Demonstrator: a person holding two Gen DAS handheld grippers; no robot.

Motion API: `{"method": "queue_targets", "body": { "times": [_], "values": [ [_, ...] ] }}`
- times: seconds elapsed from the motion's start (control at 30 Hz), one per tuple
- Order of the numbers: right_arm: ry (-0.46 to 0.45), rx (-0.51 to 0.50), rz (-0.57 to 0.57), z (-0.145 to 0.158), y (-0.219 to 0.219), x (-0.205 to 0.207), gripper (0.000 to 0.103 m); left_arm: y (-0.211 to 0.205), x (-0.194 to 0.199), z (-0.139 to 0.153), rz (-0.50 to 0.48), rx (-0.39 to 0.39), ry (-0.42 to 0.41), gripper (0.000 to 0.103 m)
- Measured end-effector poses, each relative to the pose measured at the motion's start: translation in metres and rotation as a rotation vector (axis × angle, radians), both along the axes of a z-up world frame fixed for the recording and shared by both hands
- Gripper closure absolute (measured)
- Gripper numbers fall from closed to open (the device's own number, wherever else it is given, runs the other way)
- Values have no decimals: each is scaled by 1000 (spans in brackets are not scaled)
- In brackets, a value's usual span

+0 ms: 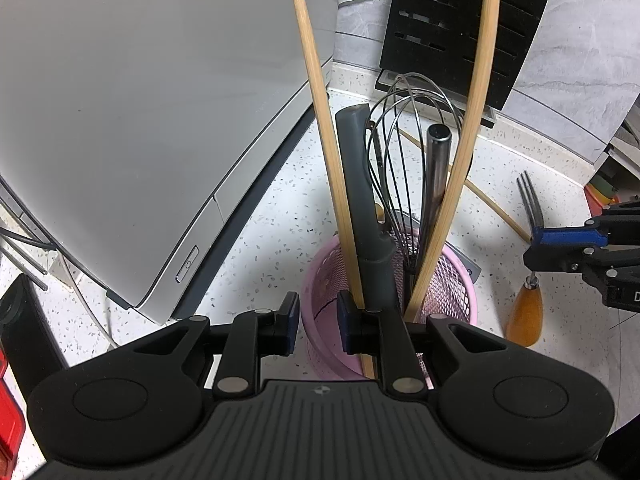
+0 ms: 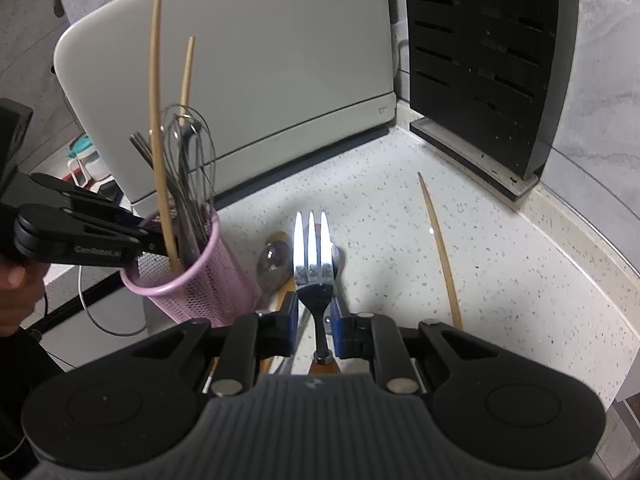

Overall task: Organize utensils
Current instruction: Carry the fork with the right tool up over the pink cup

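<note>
On the speckled counter [image 2: 400, 208], at about 9 o'clock from our right gripper [image 2: 314, 320], stands the pink mesh cup [image 2: 208, 280]. It already holds a whisk [image 2: 192, 160], two long chopsticks and some dark handles.

Our right tongs are closed on the neck of a fork [image 2: 314, 264]. Its three shiny tines point to 12 o'clock, and its orange wooden handle hangs below. The fork is stiff, with a smooth, slippery metal neck. We think the fat wooden handle is the heavy end, so the fork may swing or slip. Holding it nearer the handle would keep it steadier.

Our left gripper [image 1: 318, 328] is at the cup's rim. Its tongs stand narrow with the pink rim between them. We think they grip it to steady the light cup, but we cannot tell if the pads truly press.

The right view shows things the left view does not: a spoon [image 2: 274, 260] lying behind the fork, and all of a loose chopstick [image 2: 440, 252] at 2 o'clock. The left view looks down into the cup. It shows a gray handle [image 1: 360, 184] and a steel handle [image 1: 436, 168]. It also shows the fork from the side, at 3 o'clock, with its orange handle hanging.
</note>
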State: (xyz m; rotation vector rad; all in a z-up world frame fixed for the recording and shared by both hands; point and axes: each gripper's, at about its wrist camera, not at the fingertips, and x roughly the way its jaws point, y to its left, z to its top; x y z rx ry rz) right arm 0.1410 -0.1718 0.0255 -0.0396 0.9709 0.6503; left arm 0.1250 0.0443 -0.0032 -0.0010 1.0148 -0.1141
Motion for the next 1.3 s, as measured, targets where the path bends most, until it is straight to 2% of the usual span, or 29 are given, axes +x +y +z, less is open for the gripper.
{"method": "queue_targets", "body": {
  "times": [0.13,0.17,0.63,0.77,0.93,1.2,1.3],
  "values": [
    [-5,6,4,2,1,-1,93,0,0,0,0,0,0,81],
    [-7,6,5,2,1,-1,103,0,0,0,0,-1,0,81],
    [-2,8,9,1,2,1,103,1,0,-1,-2,2,0,81],
    [37,-52,-57,-16,-5,16,92,2,1,-1,-3,2,0,81],
    [104,-110,-139,-38,-20,39,91,2,0,-1,-4,3,-1,81],
    [63,-194,-154,-44,-20,47,81,2,0,0,-5,0,-1,81],
    [53,-239,-147,-48,-18,48,81,2,0,0,-5,0,-1,81]
  ]
}}
